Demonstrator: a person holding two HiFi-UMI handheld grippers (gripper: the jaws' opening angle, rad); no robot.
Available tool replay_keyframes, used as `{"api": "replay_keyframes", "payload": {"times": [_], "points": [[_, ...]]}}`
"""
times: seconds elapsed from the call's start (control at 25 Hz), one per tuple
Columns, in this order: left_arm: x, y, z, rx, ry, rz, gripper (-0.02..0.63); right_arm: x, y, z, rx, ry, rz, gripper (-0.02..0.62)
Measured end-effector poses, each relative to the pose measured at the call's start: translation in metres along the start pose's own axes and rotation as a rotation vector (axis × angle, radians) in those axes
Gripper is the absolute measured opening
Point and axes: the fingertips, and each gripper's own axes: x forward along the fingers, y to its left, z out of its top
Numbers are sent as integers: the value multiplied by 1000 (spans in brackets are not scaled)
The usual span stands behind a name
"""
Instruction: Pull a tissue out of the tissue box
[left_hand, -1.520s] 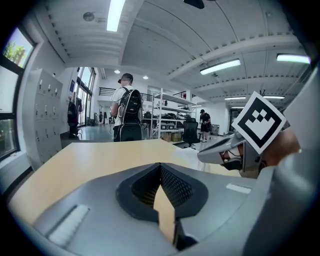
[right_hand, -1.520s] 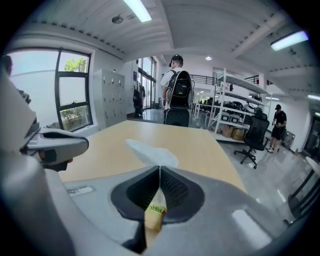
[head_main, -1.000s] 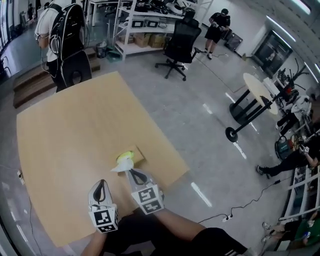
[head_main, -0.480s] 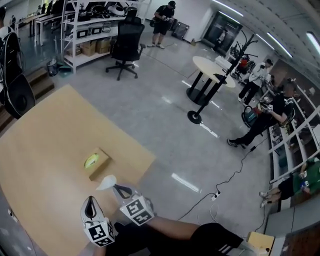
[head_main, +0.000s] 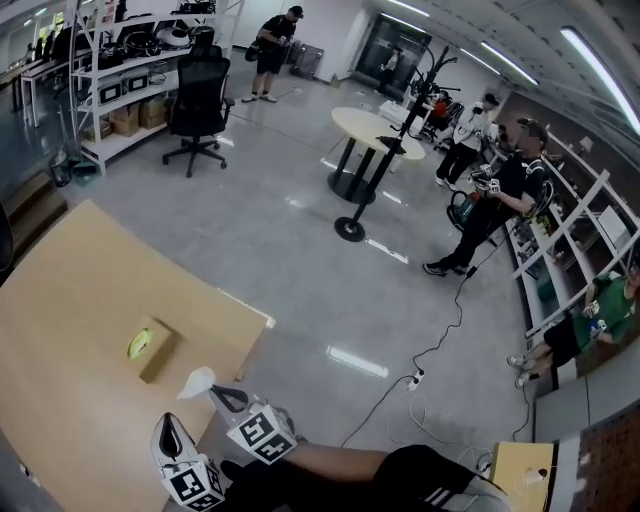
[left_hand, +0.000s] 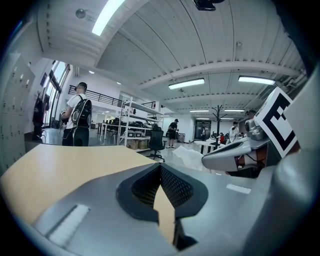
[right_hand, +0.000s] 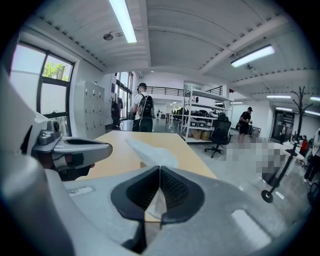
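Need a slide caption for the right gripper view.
Right tongs shut on a white tissue, held above the wooden table.

Light wood desk (head_main: 60, 330) fills lower left. Upper left: black office chair (head_main: 197, 95) beside white shelving rack (head_main: 115, 85). Round table (head_main: 372, 128) top centre. Cable (head_main: 445, 335) snakes across the grey floor (head_main: 300, 230). Person (head_main: 497, 205) at right.

I log 2 grippers of the same build. Left gripper (head_main: 164, 422): grey moulded shell, with black ribbed pads (left_hand: 175, 187) lining a teardrop-shaped cut-out and 1 pale rectangular patch (left_hand: 62, 225) on the shell. Right gripper (head_main: 213, 393): same grey shell, same black ribbed lining. Each carries a white cube (head_main: 258, 433) printed with black square markers. The person wears black trousers (head_main: 400, 478) with white stripes.
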Motion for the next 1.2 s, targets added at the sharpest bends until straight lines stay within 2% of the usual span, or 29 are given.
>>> {"api": "replay_keyframes", "payload": {"times": [0.2, 0.4, 0.64, 0.88, 1.2], "points": [[10, -27, -6, 25, -9, 4, 18, -13, -22, -9, 3, -27, 12, -2], [14, -61, -14, 45, -20, 47, 18, -32, -51, -24, 3, -51, 52, -2], [12, -111, -28, 29, -3, 140, 18, -54, -85, -44, -4, -69, 145, -2], [-12, -155, -59, -6, 36, 264, 18, -75, -99, -88, -5, -30, 277, -2], [-63, -170, -76, 15, 90, 424, 18, -92, -86, -108, -18, -34, 414, -2]]}}
